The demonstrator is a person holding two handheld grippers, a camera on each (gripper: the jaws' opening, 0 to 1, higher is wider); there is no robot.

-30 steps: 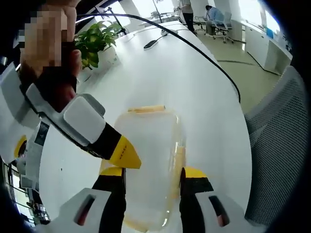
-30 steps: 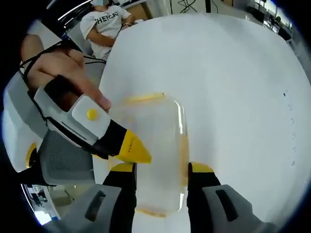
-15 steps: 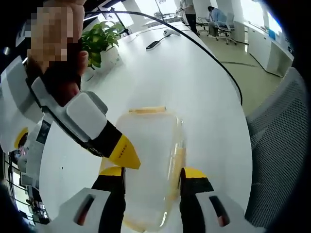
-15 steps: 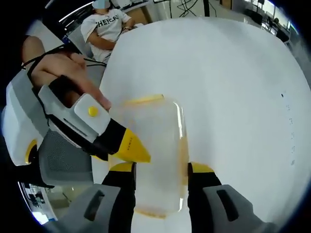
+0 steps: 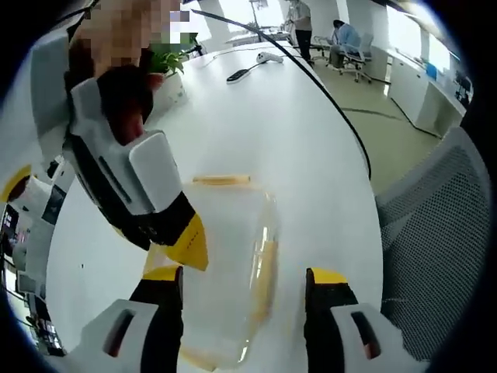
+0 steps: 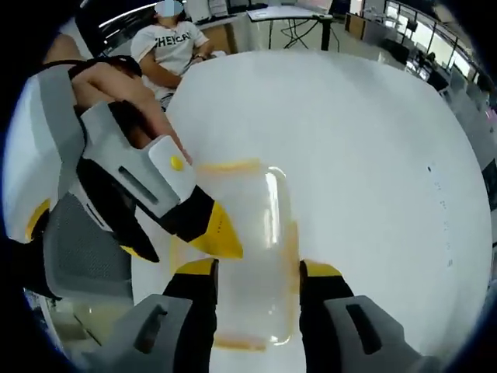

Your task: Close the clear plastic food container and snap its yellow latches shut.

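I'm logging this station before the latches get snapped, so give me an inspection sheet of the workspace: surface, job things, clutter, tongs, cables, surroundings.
Surface: white table, glossy, bare around the work.
Job's things: clear plastic container flat on the table, lid on; yellow latch at the far end, another yellow latch along the side; whether either is snapped cannot be told.
Clutter: a dark object and a pale object at the far end; potted plant.
Tongs: left tongs open, straddling the container; right tongs open, straddling it from the other end.
Cables: black cable curving over the table.
Surroundings: mesh chair; seated person; office desks beyond.
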